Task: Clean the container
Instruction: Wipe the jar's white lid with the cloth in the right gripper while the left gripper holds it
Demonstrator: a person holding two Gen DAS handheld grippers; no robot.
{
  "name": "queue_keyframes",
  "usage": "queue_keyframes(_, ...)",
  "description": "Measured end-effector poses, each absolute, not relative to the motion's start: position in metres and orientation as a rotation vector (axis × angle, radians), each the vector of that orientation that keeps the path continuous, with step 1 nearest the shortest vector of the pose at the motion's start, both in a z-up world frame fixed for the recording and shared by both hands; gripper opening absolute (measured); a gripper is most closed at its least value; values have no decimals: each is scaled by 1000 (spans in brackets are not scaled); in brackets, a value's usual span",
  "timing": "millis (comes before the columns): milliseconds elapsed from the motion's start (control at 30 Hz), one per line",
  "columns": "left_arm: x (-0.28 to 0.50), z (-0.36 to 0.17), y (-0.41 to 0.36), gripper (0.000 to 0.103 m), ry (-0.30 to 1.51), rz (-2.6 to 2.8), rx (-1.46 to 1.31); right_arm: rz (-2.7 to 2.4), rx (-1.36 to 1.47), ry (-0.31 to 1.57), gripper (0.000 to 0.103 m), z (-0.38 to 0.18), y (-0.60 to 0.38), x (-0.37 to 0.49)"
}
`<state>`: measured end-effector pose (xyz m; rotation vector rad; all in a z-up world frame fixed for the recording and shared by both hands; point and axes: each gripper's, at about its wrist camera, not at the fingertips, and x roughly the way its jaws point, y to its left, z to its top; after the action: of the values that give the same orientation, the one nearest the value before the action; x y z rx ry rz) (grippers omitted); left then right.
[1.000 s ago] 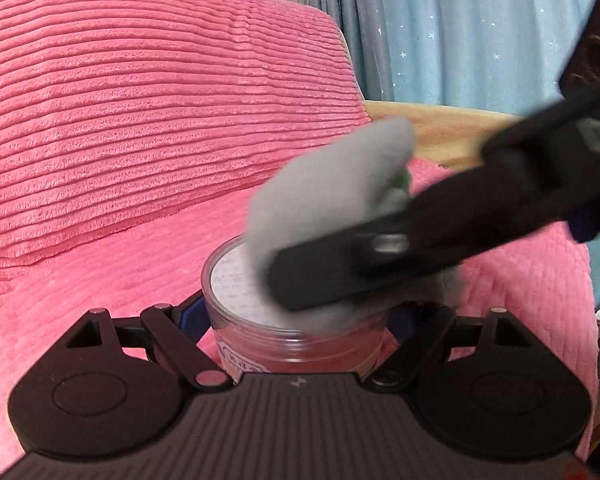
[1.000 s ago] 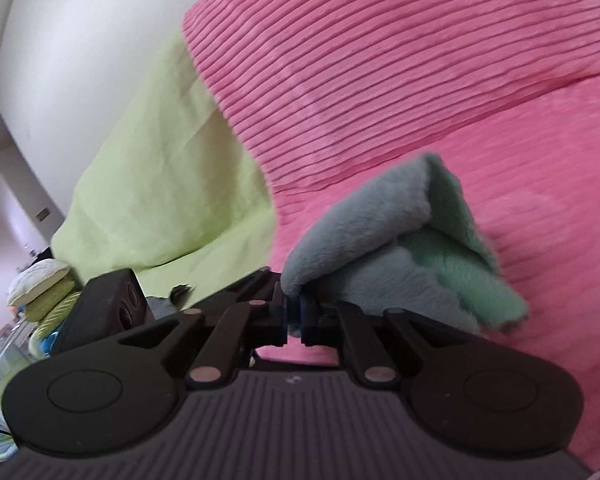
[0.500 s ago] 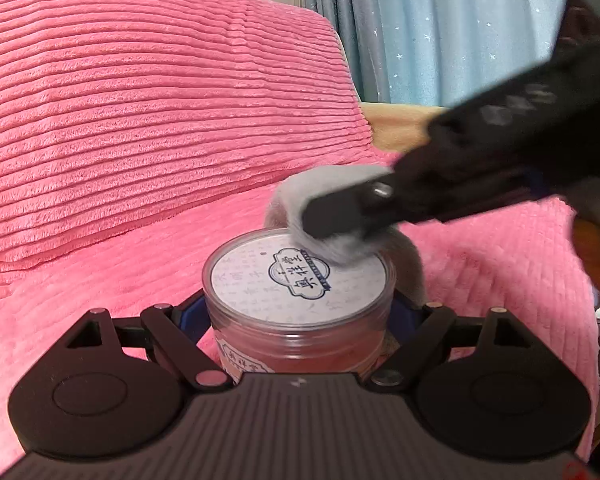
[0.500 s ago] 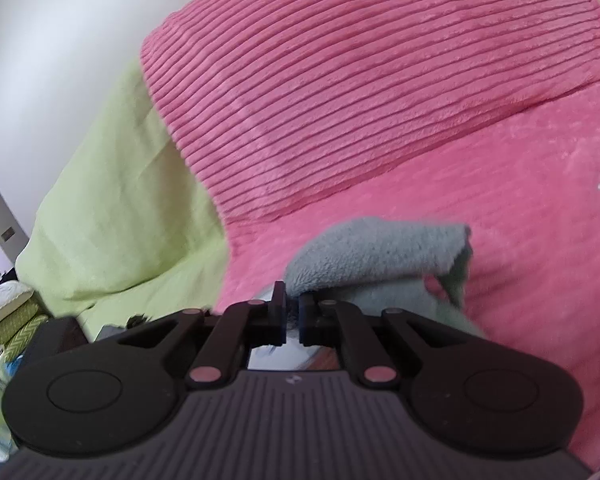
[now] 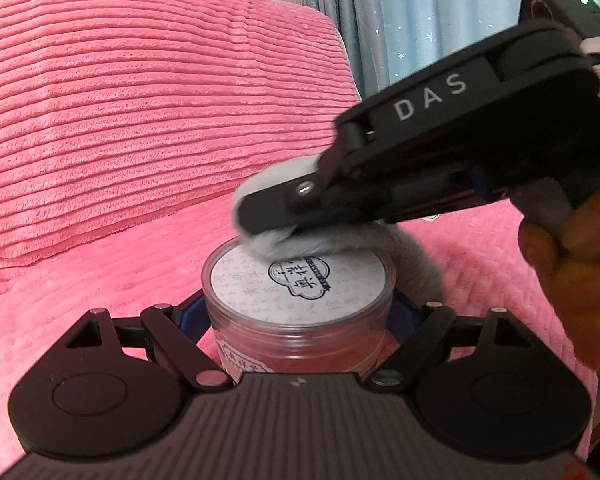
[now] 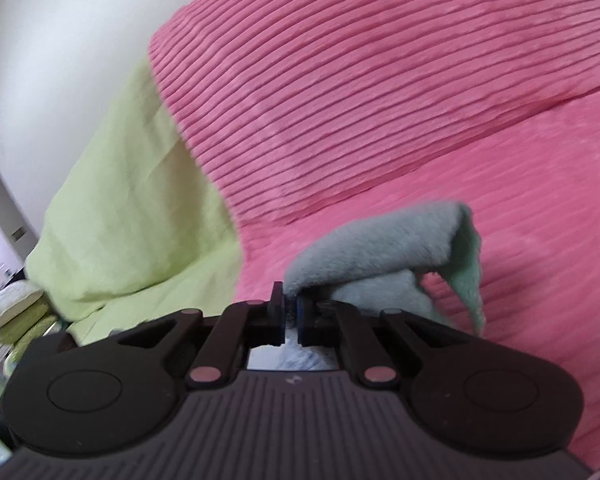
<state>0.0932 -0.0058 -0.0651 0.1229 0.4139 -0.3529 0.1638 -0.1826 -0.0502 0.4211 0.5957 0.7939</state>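
A round clear container (image 5: 300, 312) with a white printed lid label sits between the fingers of my left gripper (image 5: 298, 312), which is shut on its sides. My right gripper (image 6: 290, 312) is shut on a grey cloth (image 6: 380, 252) with a green underside. In the left wrist view the right gripper (image 5: 276, 212) reaches in from the right and presses the grey cloth (image 5: 320, 240) onto the far edge of the lid. The cloth hangs down behind the container's right side.
A pink ribbed cushion (image 5: 140, 100) and pink quilted cover (image 5: 80, 280) lie under and behind the container. A light green sheet (image 6: 132, 200) lies to the left. Blue curtains (image 5: 420, 12) hang at the back right. A hand (image 5: 572, 280) holds the right gripper.
The right gripper with the cloth has slid from over the lid's middle to its far edge, uncovering most of the label. The left gripper and container have stayed put.
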Motion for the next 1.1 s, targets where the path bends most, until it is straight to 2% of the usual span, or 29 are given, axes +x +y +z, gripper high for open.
queue_keyframes(367,92,-64,-6,85,419,-352,131,799,413,616,4,-49,-196,120)
queue_keyframes(767,94,-64,-3,85,422,-352,111,780,418,589,2,-49,-175,165)
queue_keyframes(1100,93,-64,-4,85,425,-348,114,819,399,616,4,-46,-180,133)
